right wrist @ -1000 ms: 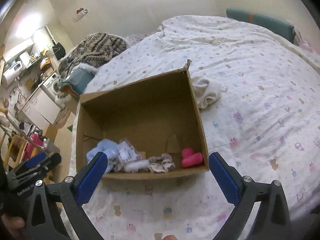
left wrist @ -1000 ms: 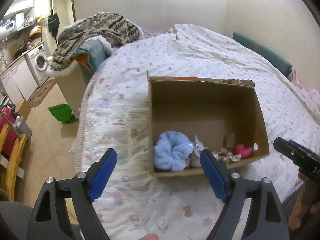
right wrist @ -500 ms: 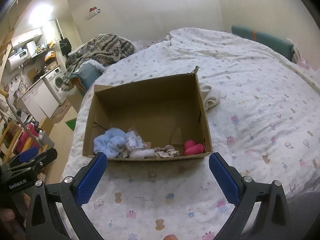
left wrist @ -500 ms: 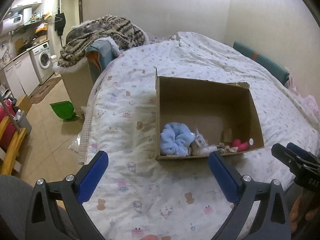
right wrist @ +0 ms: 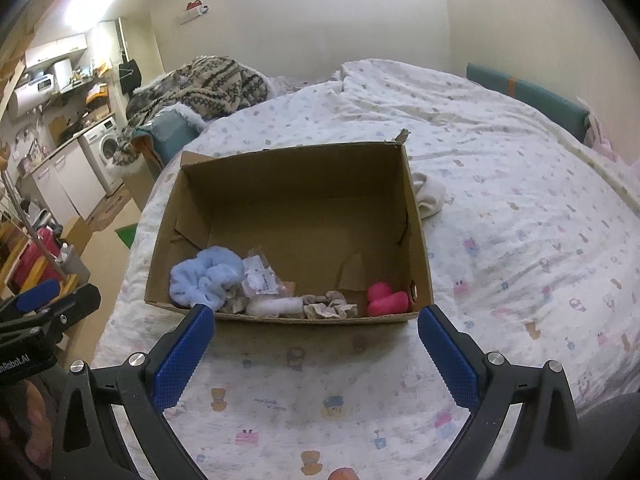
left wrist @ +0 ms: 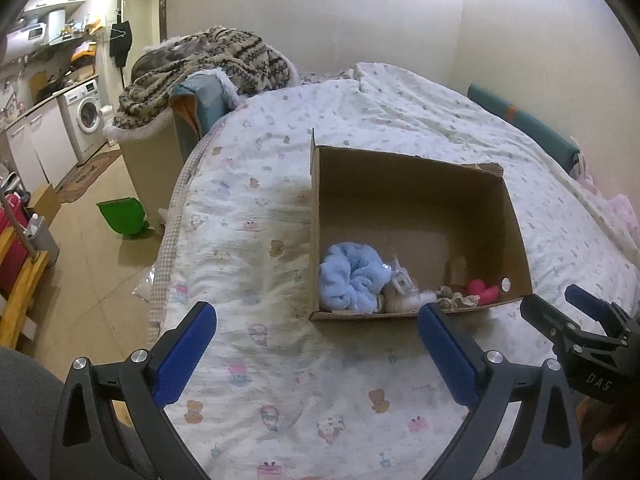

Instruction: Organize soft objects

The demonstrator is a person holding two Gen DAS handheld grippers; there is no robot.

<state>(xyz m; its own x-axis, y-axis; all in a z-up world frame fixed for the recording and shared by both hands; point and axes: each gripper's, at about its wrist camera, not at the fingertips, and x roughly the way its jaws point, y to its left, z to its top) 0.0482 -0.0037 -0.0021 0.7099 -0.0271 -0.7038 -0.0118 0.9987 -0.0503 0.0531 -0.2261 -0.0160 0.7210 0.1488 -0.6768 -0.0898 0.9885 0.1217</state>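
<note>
An open cardboard box [left wrist: 412,176] [right wrist: 296,160] stands on the bed. Along its near wall lie a light blue fluffy cloth [left wrist: 352,276] [right wrist: 206,276], a clear packet [right wrist: 260,278], a white roll [right wrist: 276,306], a beige scrunchie [right wrist: 330,307] and a pink soft toy [left wrist: 482,290] [right wrist: 386,299]. A white cloth [right wrist: 428,194] lies on the bedspread just right of the box. My left gripper [left wrist: 316,328] hangs open over the bedspread in front of the box, nothing between its fingers. My right gripper [right wrist: 316,330] is open too, held back from the box's near wall.
The patterned bedspread [left wrist: 272,360] covers a wide bed. A knitted blanket [left wrist: 208,60] is heaped on a bin at the far left corner. The floor on the left holds a green dustpan [left wrist: 122,216], a washing machine [left wrist: 84,118] and a yellow chair [left wrist: 20,292].
Both grippers have drawn back from the box, which looks smaller and farther now. The left gripper's fingers have spread wider; the blue cloth stays in the box.
</note>
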